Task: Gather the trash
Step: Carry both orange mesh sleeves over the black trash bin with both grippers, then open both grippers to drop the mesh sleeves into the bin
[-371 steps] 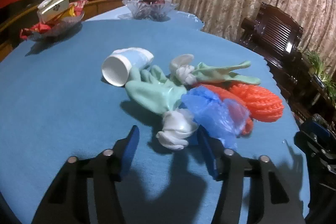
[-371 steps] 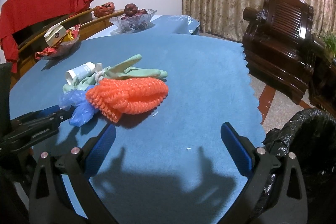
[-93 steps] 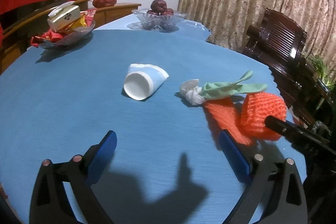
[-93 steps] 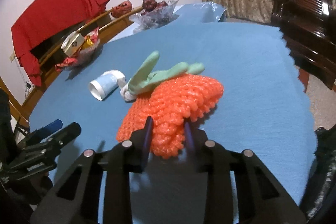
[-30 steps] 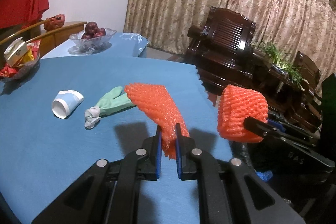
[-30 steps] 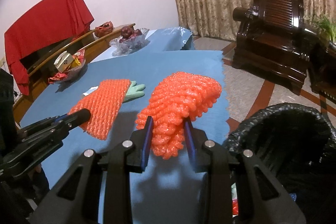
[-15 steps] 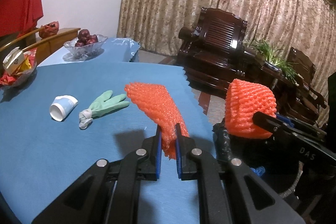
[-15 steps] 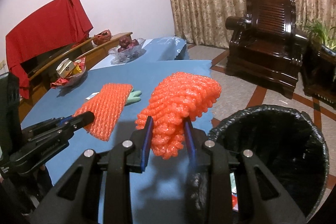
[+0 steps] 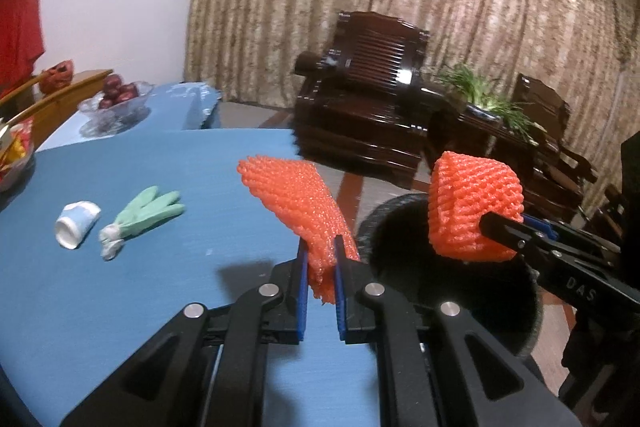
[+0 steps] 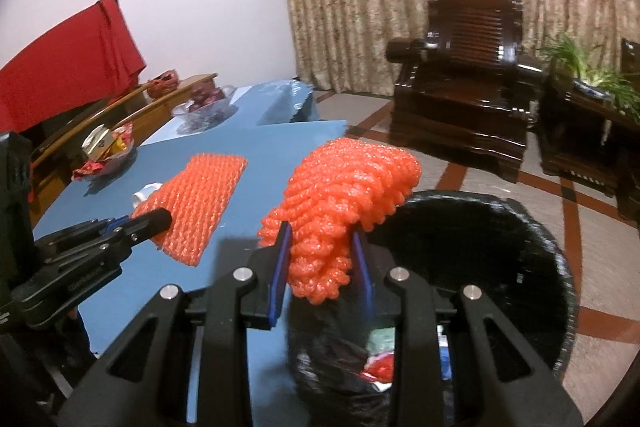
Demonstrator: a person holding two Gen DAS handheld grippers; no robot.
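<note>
A: Where was the trash?

B: Two orange foam nets, both airborne. Flat foam net (image 9: 296,199) pinched in the left gripper (image 9: 320,283), at the blue table (image 9: 120,287) edge. Bulky foam net (image 10: 344,187) clamped in the right gripper (image 10: 320,275), over the black-lined bin (image 10: 560,259).

A: How to drop well?

B: I'd say get each fully over the bin mouth, then open wide; springy mesh prob. snags on pads, so shake if stuck.

A: Left behind?

B: Limp green glove (image 9: 144,215) and paper cup (image 9: 76,229), lying on its side on the cloth.
</note>
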